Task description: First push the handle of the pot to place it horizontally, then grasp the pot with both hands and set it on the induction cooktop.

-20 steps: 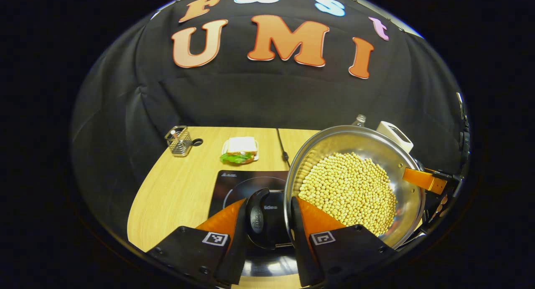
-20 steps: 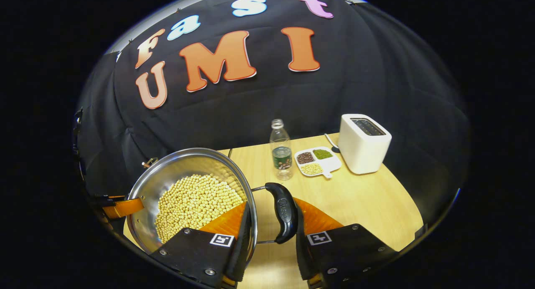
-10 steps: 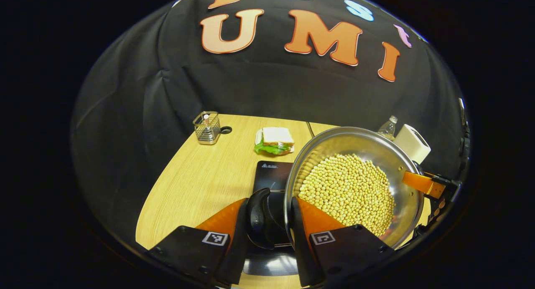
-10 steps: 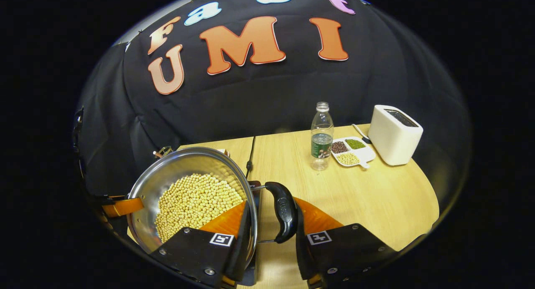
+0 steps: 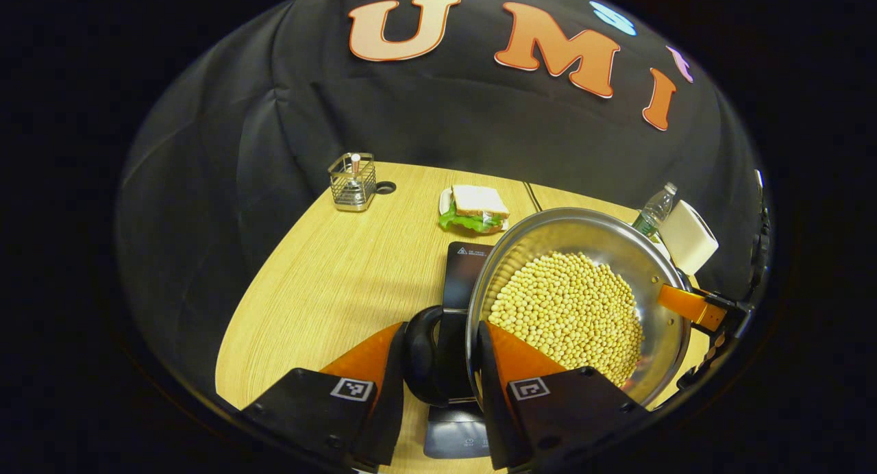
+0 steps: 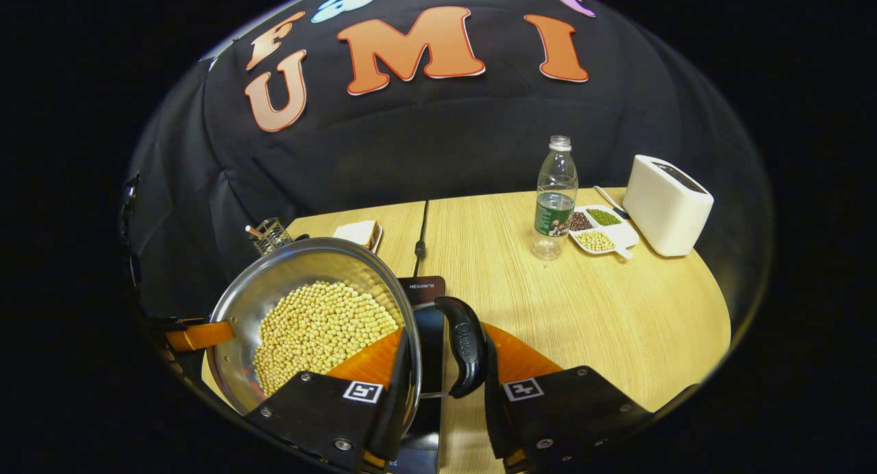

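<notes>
The flat black glass induction cooktop [image 5: 460,268] lies just below and ahead of both claws. Above it hangs the round polished steel pot [image 6: 274,289] of pale beans. The left gripper [image 5: 438,364] and right gripper [image 6: 442,364] each pinch a black curved side handle [image 6: 466,344], rim included.

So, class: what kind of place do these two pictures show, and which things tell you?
Probably a mock kitchen set up in a recording booth: a wooden table against a black cloth wall, with a toaster, an induction cooktop and a pot of beans.
</notes>
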Tool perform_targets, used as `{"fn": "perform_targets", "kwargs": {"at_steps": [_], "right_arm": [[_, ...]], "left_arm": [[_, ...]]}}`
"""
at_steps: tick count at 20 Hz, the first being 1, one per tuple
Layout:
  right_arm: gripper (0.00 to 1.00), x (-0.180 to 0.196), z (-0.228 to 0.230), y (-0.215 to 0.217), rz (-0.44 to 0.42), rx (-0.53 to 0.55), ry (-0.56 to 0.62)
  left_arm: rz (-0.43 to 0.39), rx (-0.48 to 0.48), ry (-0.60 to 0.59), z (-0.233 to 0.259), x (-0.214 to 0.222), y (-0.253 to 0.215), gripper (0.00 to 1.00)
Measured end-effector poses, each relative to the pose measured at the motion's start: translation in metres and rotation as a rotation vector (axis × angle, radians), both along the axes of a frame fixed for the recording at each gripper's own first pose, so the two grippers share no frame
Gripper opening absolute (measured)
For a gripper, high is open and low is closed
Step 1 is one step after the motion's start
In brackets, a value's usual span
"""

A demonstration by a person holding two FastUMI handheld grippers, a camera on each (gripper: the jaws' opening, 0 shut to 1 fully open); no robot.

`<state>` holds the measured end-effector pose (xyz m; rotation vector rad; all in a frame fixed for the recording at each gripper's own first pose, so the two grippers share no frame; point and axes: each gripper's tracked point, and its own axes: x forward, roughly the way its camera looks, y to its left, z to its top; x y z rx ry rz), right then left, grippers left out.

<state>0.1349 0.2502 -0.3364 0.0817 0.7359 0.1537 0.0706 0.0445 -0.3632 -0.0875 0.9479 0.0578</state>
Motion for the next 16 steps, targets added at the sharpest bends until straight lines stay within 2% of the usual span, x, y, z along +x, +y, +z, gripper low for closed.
{"fn": "perform_targets", "kwargs": {"at_steps": [5,7,8,14,16], "right_arm": [[0.49,0.001,-0.014,-0.001,0.002,0.004,0.038],[0.49,0.002,-0.017,-0.001,0.001,0.004,0.048],[0.49,0.003,-0.019,-0.001,0.002,0.002,0.052],[0.52,0.004,-0.022,-0.003,0.005,-0.001,0.062],[0.54,0.006,-0.023,-0.003,0.007,-0.012,0.070]], "left_arm": [[-0.010,0.012,0.020,-0.002,0.005,-0.006,0.60],[-0.014,0.011,0.026,-0.001,0.007,-0.006,0.55],[-0.013,0.009,0.031,0.001,0.008,-0.005,0.58],[-0.022,0.021,0.030,0.006,0.008,-0.006,0.56],[-0.023,0.022,0.035,0.006,0.010,-0.006,0.59]]}}
